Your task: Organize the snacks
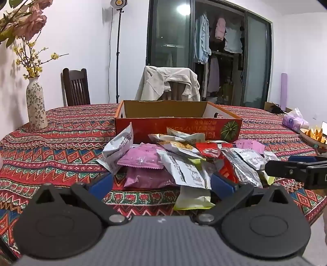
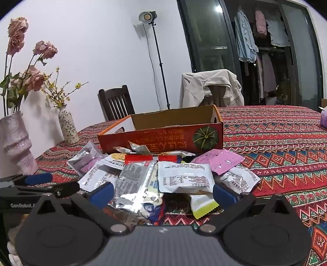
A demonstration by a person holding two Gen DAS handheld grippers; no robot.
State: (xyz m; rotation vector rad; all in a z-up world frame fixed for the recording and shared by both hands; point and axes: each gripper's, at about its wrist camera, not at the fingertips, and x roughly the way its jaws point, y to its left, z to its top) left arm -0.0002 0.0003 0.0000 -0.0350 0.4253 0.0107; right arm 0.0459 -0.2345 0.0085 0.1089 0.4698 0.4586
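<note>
open right gripper faces snack packets before red box.

White walls fill the upper left. A lamp on a stand shines at top centre, beside dark glass doors. A dark wooden chair stands at middle left.

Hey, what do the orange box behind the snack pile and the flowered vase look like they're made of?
The orange box looks like printed cardboard: plain brown inner walls, folded corners, a cut-out handle hole, matte red-orange print outside. The flowered vase looks like glazed ceramic, off-white with a dark floral pattern and a soft sheen, though painted glass can't be ruled out. The snack packets in front look like crinkled foil and plastic film.
</note>
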